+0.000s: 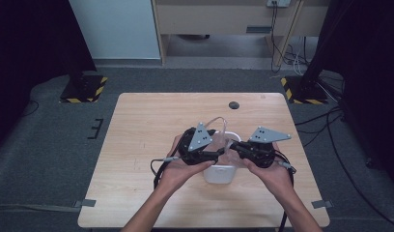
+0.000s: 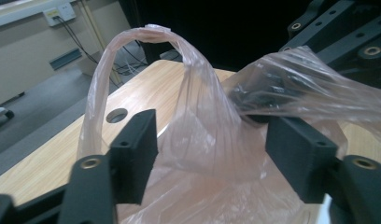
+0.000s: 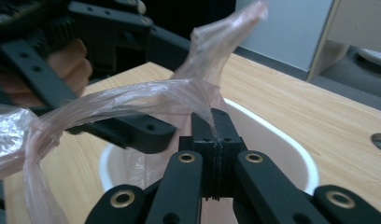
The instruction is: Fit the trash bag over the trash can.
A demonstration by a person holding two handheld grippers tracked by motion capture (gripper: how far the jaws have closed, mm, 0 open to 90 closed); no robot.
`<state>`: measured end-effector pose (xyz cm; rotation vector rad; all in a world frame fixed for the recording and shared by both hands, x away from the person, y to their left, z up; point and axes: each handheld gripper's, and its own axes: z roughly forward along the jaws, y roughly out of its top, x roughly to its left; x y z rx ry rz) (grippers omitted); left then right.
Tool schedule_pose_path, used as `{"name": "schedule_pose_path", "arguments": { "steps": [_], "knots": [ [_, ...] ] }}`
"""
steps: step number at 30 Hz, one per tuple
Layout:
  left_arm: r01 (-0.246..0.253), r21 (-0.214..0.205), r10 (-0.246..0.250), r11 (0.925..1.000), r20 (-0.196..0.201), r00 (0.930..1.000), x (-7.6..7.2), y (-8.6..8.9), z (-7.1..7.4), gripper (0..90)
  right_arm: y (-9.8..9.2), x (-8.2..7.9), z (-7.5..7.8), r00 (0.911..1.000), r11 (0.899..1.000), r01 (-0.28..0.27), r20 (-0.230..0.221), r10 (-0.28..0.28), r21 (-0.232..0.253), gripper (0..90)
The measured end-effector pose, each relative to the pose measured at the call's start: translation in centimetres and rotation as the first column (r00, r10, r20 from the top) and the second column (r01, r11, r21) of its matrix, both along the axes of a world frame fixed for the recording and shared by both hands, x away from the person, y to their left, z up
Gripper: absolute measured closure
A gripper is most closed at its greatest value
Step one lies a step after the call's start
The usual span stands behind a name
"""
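The right gripper (image 3: 212, 140) is clamped on the bag (image 2: 212, 135), which sits over the white bin (image 3: 272, 140) mid-table; the left gripper (image 2: 212, 154) gapes around the film (unpinched). A hard pull could tear it.

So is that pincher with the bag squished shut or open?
Shut. The right gripper has its jaws pressed together on the thin plastic bag, just above the white tub.
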<state>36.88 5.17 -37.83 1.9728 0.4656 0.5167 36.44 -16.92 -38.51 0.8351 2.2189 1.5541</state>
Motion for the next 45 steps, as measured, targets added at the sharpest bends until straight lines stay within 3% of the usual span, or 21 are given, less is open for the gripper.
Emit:
{"name": "schedule_pose_path", "arguments": {
  "steps": [3,7,10,15,25,30,40,45],
  "knots": [
    [-0.02,0.047,0.019,0.9987,0.02,0.9996,-0.3,-0.1,0.0,57.5,0.0,-0.1,0.0,1.0,1.0,0.006,0.001,-0.006,-0.004,90.0],
    [-0.031,0.063,0.029,0.9975,0.022,0.9993,-1.0,0.3,0.1,75.2,-0.5,0.1,-0.3,0.9995,0.999,0.03,-0.001,-0.03,-0.012,90.0],
    [-0.029,0.065,0.029,0.9974,0.009,0.9995,-1.5,0.7,0.1,82.5,-1.0,0.4,-0.4,0.9987,0.999,0.052,0.001,-0.052,-0.01,90.0],
    [-0.041,0.061,0.041,0.9973,0.013,0.9991,-2.6,1.8,0.0,84.3,-2.1,0.9,-0.6,0.9947,0.995,0.102,0.016,-0.102,-0.001,90.0],
    [-0.05,0.049,0.052,0.9975,-0.039,0.9979,-3.8,4.4,-1.1,85.9,-3.3,2.4,-1.8,0.9831,0.983,0.183,0.008,-0.183,-0.022,90.0],
    [-0.057,0.036,0.059,0.9977,-0.066,0.996,-4.2,5.3,-1.7,86.3,-3.3,3.0,-2.3,0.9801,0.979,0.198,0.005,-0.198,-0.04,90.0],
    [-0.05,0.088,0.059,0.9948,-0.108,0.9923,-4.2,5.3,-3.4,85.3,-3.5,3.5,-3.8,0.9787,0.978,0.202,-0.025,-0.204,-0.045,90.0],
    [-0.068,0.083,0.077,0.9942,-0.113,0.9906,-4.0,5.0,-3.9,83.1,-3.8,3.7,-4.5,0.9782,0.979,0.202,-0.046,-0.203,-0.018,90.0]
  ]
}}
